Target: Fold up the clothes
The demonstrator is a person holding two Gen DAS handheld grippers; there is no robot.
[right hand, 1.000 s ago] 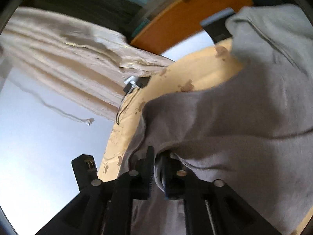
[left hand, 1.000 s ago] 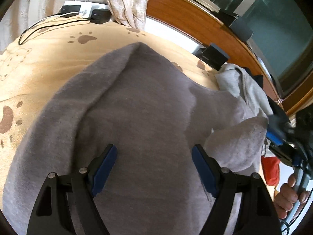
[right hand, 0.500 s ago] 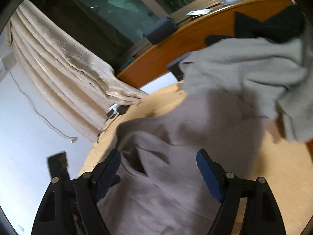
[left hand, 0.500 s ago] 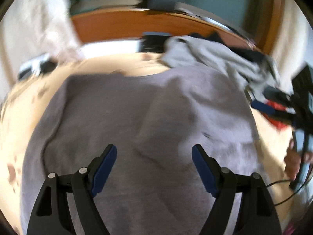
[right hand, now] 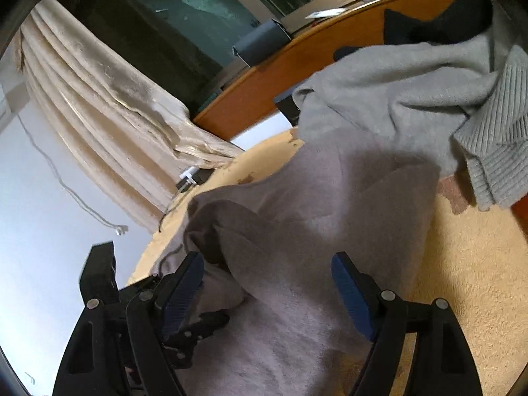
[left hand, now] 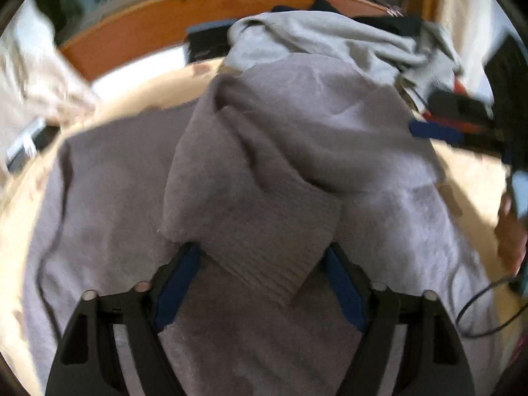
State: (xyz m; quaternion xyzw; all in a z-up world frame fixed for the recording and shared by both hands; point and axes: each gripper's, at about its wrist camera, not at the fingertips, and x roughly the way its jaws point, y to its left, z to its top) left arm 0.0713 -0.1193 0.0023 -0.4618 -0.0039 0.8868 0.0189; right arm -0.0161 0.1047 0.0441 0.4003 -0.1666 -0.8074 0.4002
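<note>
A mauve-grey sweater (left hand: 297, 151) lies spread on a tan blanket (right hand: 468, 264). One sleeve with a ribbed cuff (left hand: 280, 241) is folded across its body. My left gripper (left hand: 260, 264) is open just above the sweater, the cuff lying between its fingers. My right gripper (right hand: 267, 274) is open and empty over the sweater's (right hand: 313, 204) right side; it also shows at the right edge of the left wrist view (left hand: 439, 132).
A pile of light grey knitwear (right hand: 412, 99) and a dark garment (right hand: 439, 23) sit at the far end against a wooden headboard (right hand: 280, 76). A curtain (right hand: 99, 105) hangs at left. A power strip with cables (left hand: 26, 142) lies on the blanket's far left.
My right gripper let go of the sweater fabric and opened. The sleeve now lies folded over the body. My left gripper swung right and stayed open.
</note>
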